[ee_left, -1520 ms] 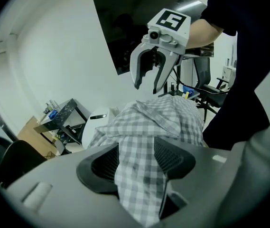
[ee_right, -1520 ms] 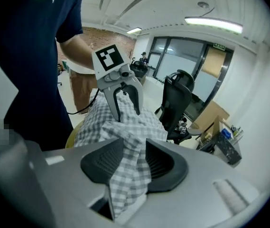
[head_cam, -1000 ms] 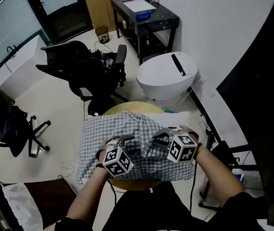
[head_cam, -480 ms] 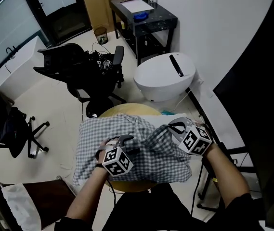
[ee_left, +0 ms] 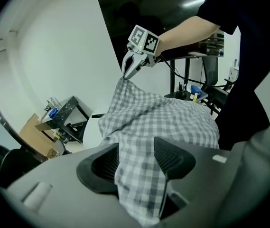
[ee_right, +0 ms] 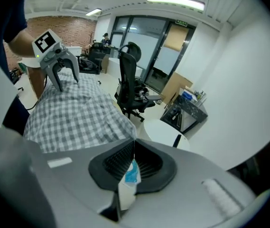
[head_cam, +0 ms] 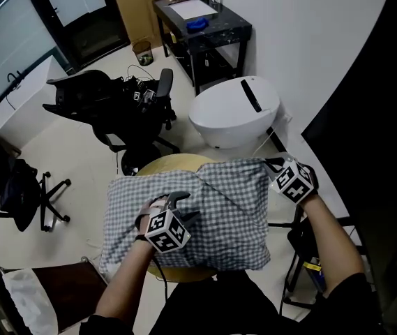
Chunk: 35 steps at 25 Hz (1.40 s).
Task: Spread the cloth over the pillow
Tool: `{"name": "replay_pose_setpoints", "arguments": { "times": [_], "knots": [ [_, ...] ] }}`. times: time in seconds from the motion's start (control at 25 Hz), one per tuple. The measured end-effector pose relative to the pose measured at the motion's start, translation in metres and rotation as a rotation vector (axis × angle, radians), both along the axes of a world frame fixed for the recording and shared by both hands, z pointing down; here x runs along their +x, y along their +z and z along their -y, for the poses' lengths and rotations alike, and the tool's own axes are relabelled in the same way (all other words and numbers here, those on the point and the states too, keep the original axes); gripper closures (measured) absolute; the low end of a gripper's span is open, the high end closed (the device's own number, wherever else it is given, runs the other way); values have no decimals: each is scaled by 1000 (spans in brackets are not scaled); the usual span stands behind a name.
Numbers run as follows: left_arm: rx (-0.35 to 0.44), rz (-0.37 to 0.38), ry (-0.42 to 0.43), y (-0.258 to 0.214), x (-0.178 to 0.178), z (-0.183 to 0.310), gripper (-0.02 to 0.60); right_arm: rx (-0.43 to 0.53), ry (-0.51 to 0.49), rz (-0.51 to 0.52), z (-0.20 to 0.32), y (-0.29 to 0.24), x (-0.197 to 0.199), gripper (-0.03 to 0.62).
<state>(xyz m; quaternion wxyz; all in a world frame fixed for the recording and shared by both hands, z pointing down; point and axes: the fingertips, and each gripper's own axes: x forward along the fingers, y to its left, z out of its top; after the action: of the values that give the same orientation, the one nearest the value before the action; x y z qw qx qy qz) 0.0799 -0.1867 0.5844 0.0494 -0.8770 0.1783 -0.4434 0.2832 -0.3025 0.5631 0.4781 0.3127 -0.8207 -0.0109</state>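
A grey-and-white checked cloth (head_cam: 219, 215) lies spread over the pillow on a round wooden stool (head_cam: 167, 162); the pillow itself is hidden beneath it. My left gripper (head_cam: 174, 202) rests on the cloth's middle left. In the left gripper view (ee_left: 137, 158) a thick fold of cloth (ee_left: 172, 118) fills the gap between its pads. My right gripper (head_cam: 271, 165) holds the cloth's far right corner. The right gripper view (ee_right: 134, 160) has its jaws shut, with a white and blue tag pinched between them at the cloth (ee_right: 73, 113) edge.
A white round table (head_cam: 233, 114) with a black bar on top stands just beyond the stool. Behind it is a black desk (head_cam: 201, 23). Black office chairs (head_cam: 114, 100) stand at the far left, and another chair (head_cam: 17, 187) sits at the left. A black stand (head_cam: 303, 236) is by my right arm.
My right gripper has swung right and away with the cloth's corner, pulling the bunched cloth flat over the far right end. The left gripper shifted slightly on the cloth.
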Motion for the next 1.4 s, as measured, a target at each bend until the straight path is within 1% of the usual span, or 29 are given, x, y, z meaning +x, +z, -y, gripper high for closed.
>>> {"name": "replay_pose_setpoints", "arguments": {
  "times": [0.12, 0.36, 0.64, 0.84, 1.12, 1.2, 1.32, 1.4],
  "knots": [
    [4, 7, -7, 0, 9, 7, 357, -18, 37, -25, 18, 15, 16, 583],
    [-6, 26, -24, 3, 21, 17, 357, -82, 36, -127, 43, 61, 36, 583],
    [-36, 54, -50, 16, 25, 22, 357, -162, 51, -159, 61, 112, 53, 583],
    [-70, 67, -76, 27, 21, 24, 357, -211, 30, -182, 64, 151, 51, 582],
    [-98, 54, -100, 35, 19, 26, 357, -242, 16, -192, 67, 189, 35, 573],
    [-103, 52, -101, 37, 18, 25, 357, -254, 24, -190, 69, 197, 32, 553],
    [-108, 50, -92, 39, 18, 25, 357, -264, 37, -175, 70, 200, 29, 507],
    [-108, 45, -85, 39, 18, 25, 357, -249, 43, -169, 71, 195, 28, 495]
  ]
}}
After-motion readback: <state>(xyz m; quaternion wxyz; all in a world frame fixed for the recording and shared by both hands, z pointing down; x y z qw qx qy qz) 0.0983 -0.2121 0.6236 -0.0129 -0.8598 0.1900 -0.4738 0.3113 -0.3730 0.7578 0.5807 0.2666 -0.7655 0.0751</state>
